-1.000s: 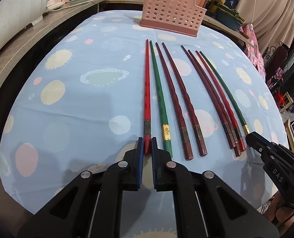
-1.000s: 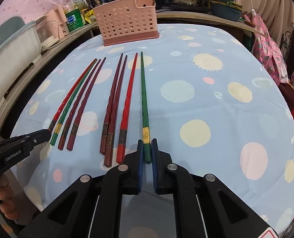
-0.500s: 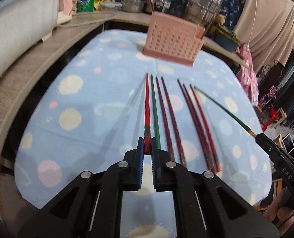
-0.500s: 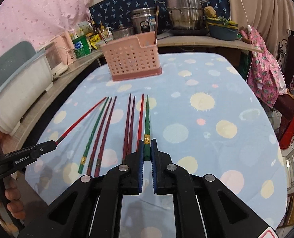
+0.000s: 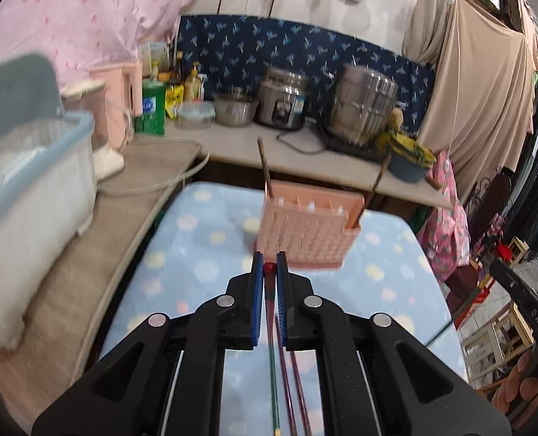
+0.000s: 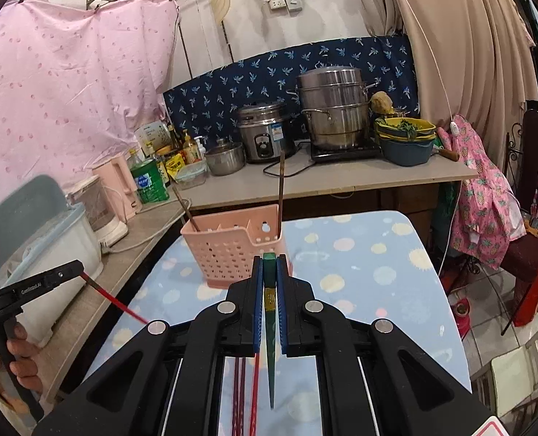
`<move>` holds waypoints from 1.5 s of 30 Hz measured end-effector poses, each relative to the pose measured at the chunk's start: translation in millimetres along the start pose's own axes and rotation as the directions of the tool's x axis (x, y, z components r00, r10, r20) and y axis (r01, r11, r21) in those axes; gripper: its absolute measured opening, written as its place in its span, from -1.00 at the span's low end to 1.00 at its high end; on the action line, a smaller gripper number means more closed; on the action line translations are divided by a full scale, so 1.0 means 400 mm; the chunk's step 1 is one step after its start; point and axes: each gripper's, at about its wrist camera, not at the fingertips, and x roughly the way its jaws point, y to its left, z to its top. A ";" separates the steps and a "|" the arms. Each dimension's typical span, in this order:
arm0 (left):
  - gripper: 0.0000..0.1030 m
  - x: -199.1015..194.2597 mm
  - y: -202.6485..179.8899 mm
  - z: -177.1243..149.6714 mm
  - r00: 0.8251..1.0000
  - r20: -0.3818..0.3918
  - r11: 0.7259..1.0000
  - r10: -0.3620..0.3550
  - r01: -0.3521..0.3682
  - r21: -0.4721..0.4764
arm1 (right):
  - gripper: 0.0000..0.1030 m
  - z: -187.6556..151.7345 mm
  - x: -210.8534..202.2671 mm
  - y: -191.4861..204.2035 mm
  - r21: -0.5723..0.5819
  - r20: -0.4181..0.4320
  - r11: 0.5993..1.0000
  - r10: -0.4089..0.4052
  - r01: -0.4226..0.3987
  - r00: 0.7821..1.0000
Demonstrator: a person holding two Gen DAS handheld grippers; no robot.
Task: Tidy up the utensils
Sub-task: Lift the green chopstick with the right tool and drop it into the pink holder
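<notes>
My left gripper [image 5: 269, 268] is shut on a red chopstick [image 5: 269, 267], whose butt end shows between the pads; it hangs down below, lifted off the table. My right gripper [image 6: 269, 261] is shut on a green chopstick [image 6: 270, 299] with a gold band, its tip pointing down. The pink perforated utensil basket [image 5: 305, 232] stands on the blue spotted tablecloth just beyond both grippers, also in the right wrist view [image 6: 232, 250]. Two brown chopsticks [image 6: 280, 185] stand in it. Other chopsticks [image 5: 290, 381] lie on the table below.
A counter [image 6: 334, 178] behind the table holds steel pots [image 6: 334, 109], a rice cooker [image 6: 265, 132], bottles and a pink kettle [image 6: 118, 185]. A white and blue bin [image 5: 25, 181] stands at the left. A chair draped in pink cloth [image 6: 483, 196] stands at the right.
Both grippers have lifted their chopsticks off the table and tipped upward, so the views now face the basket and counter. The held chopsticks now hang downward.
</notes>
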 end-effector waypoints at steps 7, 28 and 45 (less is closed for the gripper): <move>-0.87 0.013 -0.039 0.190 0.993 0.116 1.000 -0.005 0.005 0.003 | -0.87 0.159 0.060 0.015 0.030 0.093 0.999 0.039 -0.042 0.995; -0.87 0.271 -0.046 0.363 0.980 0.186 0.998 0.067 -0.062 -0.029 | -0.87 0.313 0.421 0.077 0.066 0.105 0.996 0.053 -0.060 0.993; -0.24 0.296 -0.023 0.269 0.992 0.108 0.997 0.071 -0.070 -0.012 | -0.77 0.239 0.378 0.051 0.073 0.071 0.996 0.046 -0.052 0.996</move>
